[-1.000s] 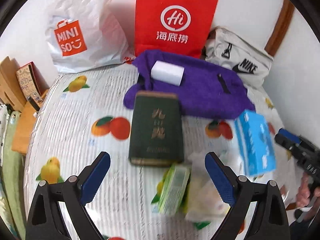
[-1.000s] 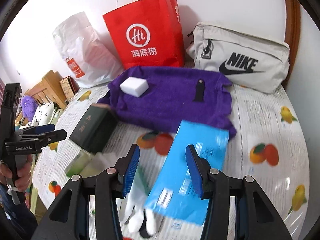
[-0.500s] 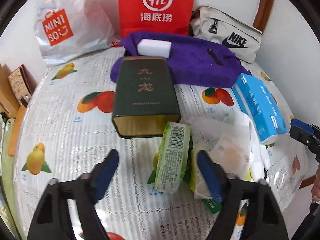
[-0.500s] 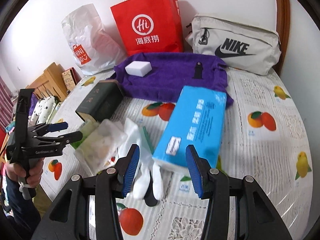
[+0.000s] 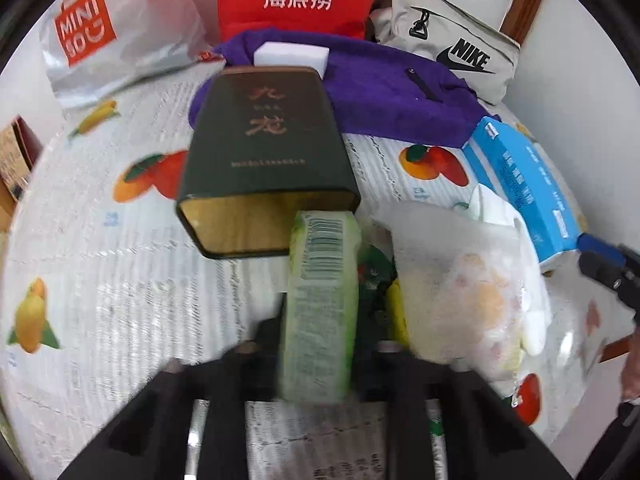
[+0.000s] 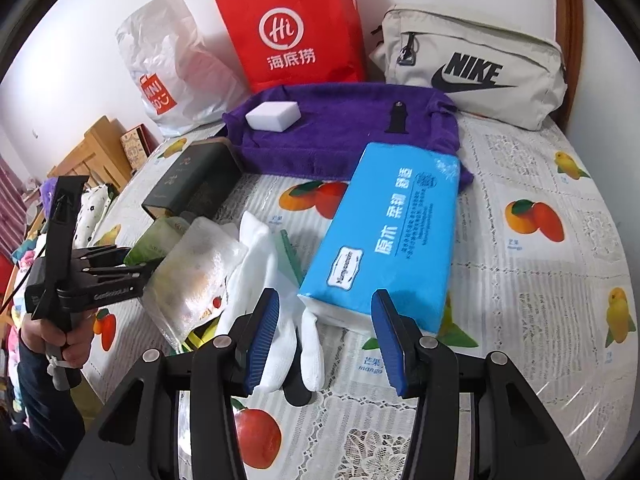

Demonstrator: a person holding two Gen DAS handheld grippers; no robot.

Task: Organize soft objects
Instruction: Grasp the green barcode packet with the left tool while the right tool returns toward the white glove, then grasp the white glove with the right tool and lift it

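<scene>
A green soft packet [image 5: 320,304] stands on edge between the jaws of my left gripper [image 5: 318,354], which has closed around it; it also shows in the right wrist view [image 6: 150,242]. Next to it lie a clear plastic bag [image 5: 468,300], white gloves [image 6: 264,276] and a blue tissue pack [image 6: 388,236]. A purple towel [image 6: 344,128] carries a white sponge [image 6: 273,116]. My right gripper [image 6: 326,338] is open and empty, just in front of the tissue pack and the gloves.
A dark green tin box [image 5: 264,152] lies open-ended toward the left gripper. A red paper bag [image 6: 292,28], a white Miniso bag [image 6: 172,72] and a beige Nike pouch [image 6: 472,68] stand along the back wall. The table edge falls off at the left near wooden furniture [image 6: 92,148].
My left gripper moved forward and closed onto the green packet. The right gripper drew back a little, staying open; the tissue pack looks farther from it.
</scene>
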